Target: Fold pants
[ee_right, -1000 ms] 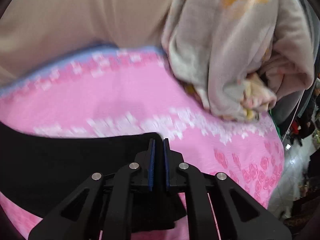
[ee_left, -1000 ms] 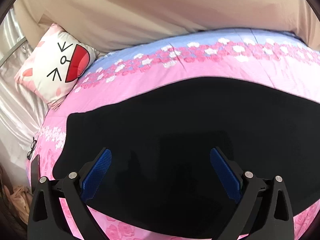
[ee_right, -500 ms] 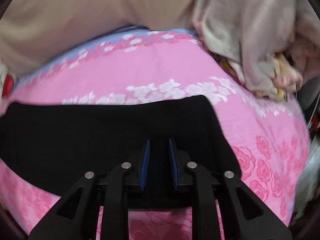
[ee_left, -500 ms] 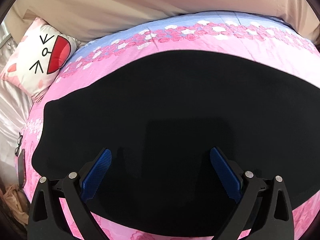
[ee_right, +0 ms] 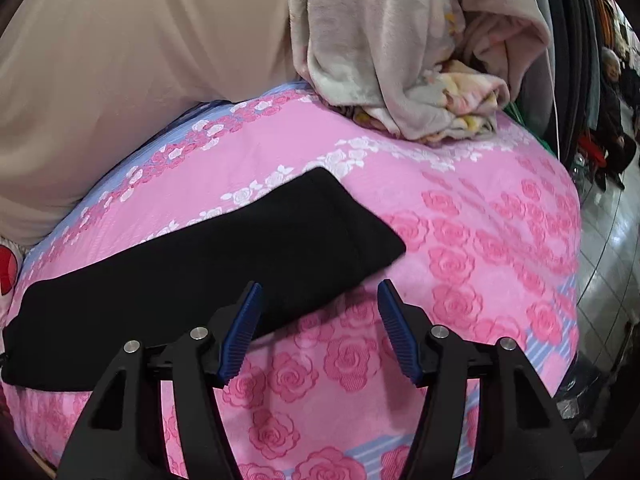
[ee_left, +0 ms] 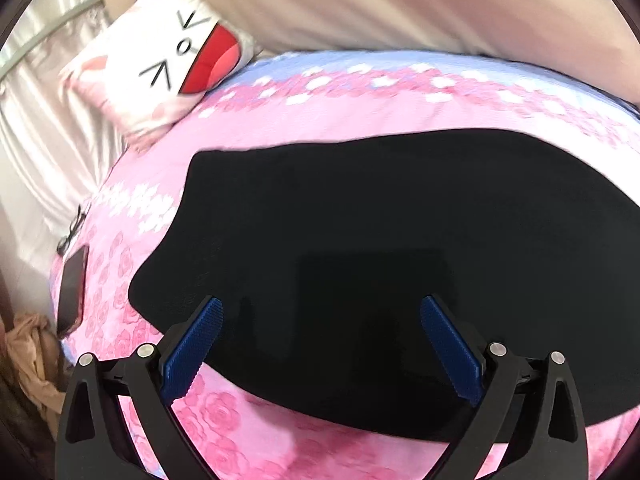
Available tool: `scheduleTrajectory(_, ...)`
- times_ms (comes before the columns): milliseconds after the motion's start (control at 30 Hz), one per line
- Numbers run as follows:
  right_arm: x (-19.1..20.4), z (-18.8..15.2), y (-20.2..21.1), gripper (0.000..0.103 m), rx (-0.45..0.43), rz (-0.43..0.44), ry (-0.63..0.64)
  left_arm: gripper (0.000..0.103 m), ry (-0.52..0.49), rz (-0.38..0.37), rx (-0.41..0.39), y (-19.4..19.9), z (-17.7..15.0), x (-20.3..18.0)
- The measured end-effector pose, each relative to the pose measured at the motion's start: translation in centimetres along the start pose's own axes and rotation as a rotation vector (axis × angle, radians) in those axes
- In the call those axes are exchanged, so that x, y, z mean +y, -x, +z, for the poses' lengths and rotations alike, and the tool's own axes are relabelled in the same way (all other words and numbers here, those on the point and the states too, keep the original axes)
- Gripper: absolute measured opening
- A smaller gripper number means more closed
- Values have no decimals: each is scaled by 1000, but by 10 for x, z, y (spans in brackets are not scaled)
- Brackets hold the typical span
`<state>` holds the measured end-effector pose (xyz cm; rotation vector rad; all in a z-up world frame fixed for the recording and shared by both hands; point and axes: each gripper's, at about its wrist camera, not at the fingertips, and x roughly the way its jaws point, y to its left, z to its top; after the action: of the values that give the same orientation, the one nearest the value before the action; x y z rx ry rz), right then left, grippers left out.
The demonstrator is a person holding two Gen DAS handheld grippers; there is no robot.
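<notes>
A: Where are the pants lying?
B: Flat on the bed, just ahead of both hand-held grippers, left spread, right just opening, both empty.
A: Handling?
B: Soft, limp; pinching the hem corner looks best.

Open pink bedspread is found right of the black pants, passable up to the heaped blanket, by which the far right corner is blocked. On the left, the far corner is taken by a cartoon pillow (a phone and glasses lie along the edge). Access behind is closed off by a beige wall.
</notes>
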<state>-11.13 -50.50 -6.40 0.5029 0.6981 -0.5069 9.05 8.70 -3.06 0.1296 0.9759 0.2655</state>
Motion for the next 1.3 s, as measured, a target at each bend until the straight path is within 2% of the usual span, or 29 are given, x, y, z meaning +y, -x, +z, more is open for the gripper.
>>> scheduleTrajectory(100, -11, -3, -6, 59, 23, 31, -72, 98, 13, -10, 32, -22, -4, 8)
scheduleTrajectory(200, -20, 0, -14, 59, 45, 69, -112, 98, 41, -26, 22, -24, 0, 12)
scheduleTrajectory(300, -28, 10, -26, 59, 52, 115, -157, 98, 34, -8, 28, -19, 4, 8)
scheduleTrajectory(367, -31, 17, -30, 58, 49, 116, -166, 98, 24, -23, 16, -10, 5, 3)
scheduleTrajectory(400, -30, 21, -30, 39, 41, 91, -164, 98, 18, -35, 8, -5, 5, 0)
scheduleTrajectory(467, -24, 24, -27, 15, 28, 5, -122, 98, -3, -54, -10, 7, 5, -10)
scheduleTrajectory(500, -16, 25, -21, 11, 1, -18, -84, 98, -18, -62, -20, 12, 5, -15)
scheduleTrajectory(633, 10, 41, -7, 10, -107, -92, 65, 98, -90, -90, -41, 23, 8, -49)
scheduleTrajectory(667, 8, 46, -15, 10, -86, -105, 74, 98, -111, -95, -40, 22, 9, -60)
scheduleTrajectory(733, -7, 46, -43, 11, 24, -99, 31, 98, -145, -107, -34, 20, 9, -77)
scheduleTrajectory(767, -18, 40, -48, 12, 30, -50, -26, 98, -158, -111, -30, 20, 8, -85)
scheduleTrajectory(833, -26, 38, -37, 20, 9, -14, -59, 98, -177, -126, -26, 22, 6, -95)
scheduleTrajectory(867, -28, 37, -32, 33, -2, -10, -76, 98, -182, -133, -25, 23, 5, -98)
scheduleTrajectory(900, -32, 35, -26, 60, -20, -32, -105, 98, -188, -141, -24, 24, 5, -100)
scheduleTrajectory(933, -36, 33, -21, 69, -32, -43, -125, 98, -199, -149, -24, 25, 4, -104)
scheduleTrajectory(967, -38, 32, -20, 72, -30, -31, -136, 98, -205, -151, -26, 26, 4, -106)
scheduleTrajectory(1100, -55, 26, -28, 73, 8, 96, -240, 98, -232, -182, -35, 33, 7, -122)
scheduleTrajectory(1267, -39, 37, -44, 73, 23, 98, -189, 98, -273, -225, -44, 41, 5, -144)
scheduleTrajectory(1300, -36, 40, -46, 63, 25, 86, -172, 98, -282, -229, -46, 43, 4, -148)
